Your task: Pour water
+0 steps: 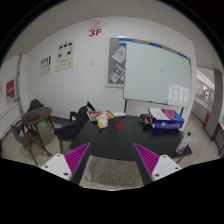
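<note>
My gripper is open, its two magenta pads spread wide with nothing held. Between the fingers a grey speckled mat lies flat on the dark table. Well beyond the fingers, at the table's far end, small items stand: a red object and an orange-and-white one to its left. They are too small to tell whether any is a bottle or a cup.
A stack of colourful boxes sits at the table's far right. A chair stands left of the table, with a dark bundle behind it. A whiteboard and a "3F" sign hang on the back wall.
</note>
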A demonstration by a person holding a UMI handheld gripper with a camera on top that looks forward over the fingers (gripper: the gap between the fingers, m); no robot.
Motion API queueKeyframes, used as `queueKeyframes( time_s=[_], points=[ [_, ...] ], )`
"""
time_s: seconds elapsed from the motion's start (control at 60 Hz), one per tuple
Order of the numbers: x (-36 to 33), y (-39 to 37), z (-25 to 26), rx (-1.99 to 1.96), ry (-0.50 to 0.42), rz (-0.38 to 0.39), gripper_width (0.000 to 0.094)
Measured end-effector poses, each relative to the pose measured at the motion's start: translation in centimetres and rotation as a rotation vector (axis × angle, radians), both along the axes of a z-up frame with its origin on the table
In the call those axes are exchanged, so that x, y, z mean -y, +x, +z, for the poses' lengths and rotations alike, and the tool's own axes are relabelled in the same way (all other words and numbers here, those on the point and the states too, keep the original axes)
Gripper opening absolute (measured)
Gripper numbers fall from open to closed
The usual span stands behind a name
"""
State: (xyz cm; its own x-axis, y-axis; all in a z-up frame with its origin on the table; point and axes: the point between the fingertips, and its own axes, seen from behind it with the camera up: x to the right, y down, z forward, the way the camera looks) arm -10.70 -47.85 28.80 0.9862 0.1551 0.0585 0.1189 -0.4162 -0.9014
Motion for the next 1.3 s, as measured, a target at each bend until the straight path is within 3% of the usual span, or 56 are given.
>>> queueKeyframes(
  time_s=[0.25, 0.45, 0.567, 0.683, 0.917, 1.167, 1.3],
  points=[
    [0.5, 7.6, -5.7, 0.005, -0.094, -0.089, 0.0845],
    [-0.1, 20.4, -14.5, 0.038, -0.187, -0.216, 0.0842],
    [-1.8, 28.1, -18.4, 0.031, -0.191, -0.267, 0.0847],
    [-5.0, 36.0, -20.8, 0.052, -0.162, -0.316, 0.0848],
    [-14.4, 47.2, -22.2, 0.011, -0.063, -0.337, 0.0844],
    [-23.5, 52.4, -22.0, -0.004, 0.029, -0.307, 0.0842],
    [-27.0, 53.0, -22.5, 0.005, 0.064, -0.285, 0.0751]
  ],
)
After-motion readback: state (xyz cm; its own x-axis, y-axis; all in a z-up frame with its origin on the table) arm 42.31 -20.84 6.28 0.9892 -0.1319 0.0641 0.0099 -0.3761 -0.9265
